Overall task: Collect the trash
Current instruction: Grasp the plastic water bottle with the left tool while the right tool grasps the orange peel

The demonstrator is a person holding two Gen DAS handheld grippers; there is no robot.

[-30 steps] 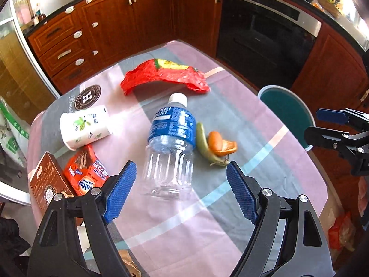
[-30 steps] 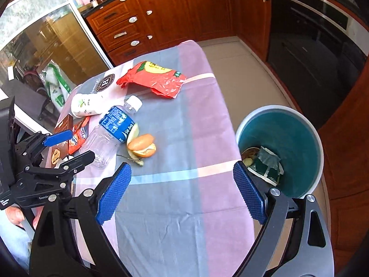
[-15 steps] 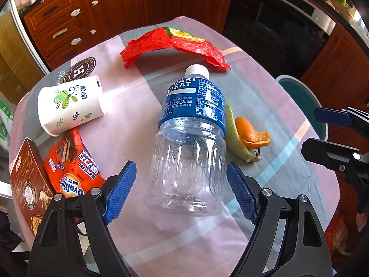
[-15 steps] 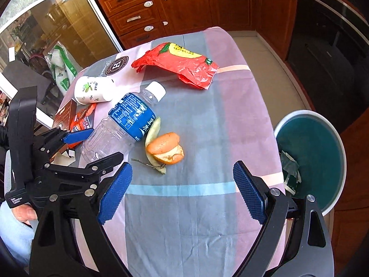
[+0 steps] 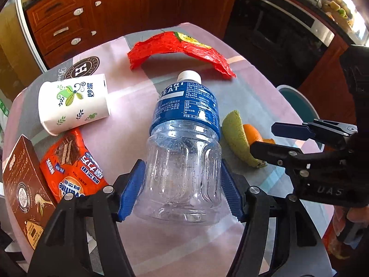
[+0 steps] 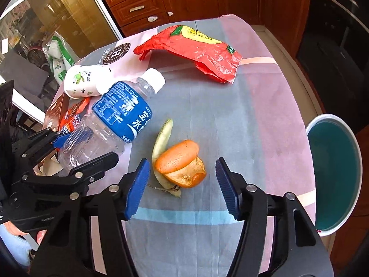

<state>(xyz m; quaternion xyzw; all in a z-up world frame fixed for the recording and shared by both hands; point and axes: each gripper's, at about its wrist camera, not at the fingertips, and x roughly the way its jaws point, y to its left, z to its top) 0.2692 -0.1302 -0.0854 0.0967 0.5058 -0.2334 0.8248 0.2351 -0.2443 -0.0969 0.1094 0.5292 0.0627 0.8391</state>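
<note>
- Bottle first, on the left: it lies on its side on the tabletop, its long axis running straight away from my left tool, white cap far, clear base toward me.
- My left tool's two blue pads bracket the clear lower body, one on each flank. They sit at or just off the plastic; I see no denting, so I judge it spread around the bottle, not yet pinching.
- Because the pads cross the bottle's axis squarely, I think squeezing where they stand is all the next move needs.
- Peels, further right: the orange peel rests against a pale green strip of rind, just beside the bottle's label.
- My right tool is spread wide with the peels lying between and slightly ahead of its pads, touching neither.
- The rind's long axis runs away from me, roughly along the fingers, so closing would catch it across its width.
- Bin, far right: it stands off the tabletop's edge, beside my right tool, so that hand is the nearer one for dropping.
</note>
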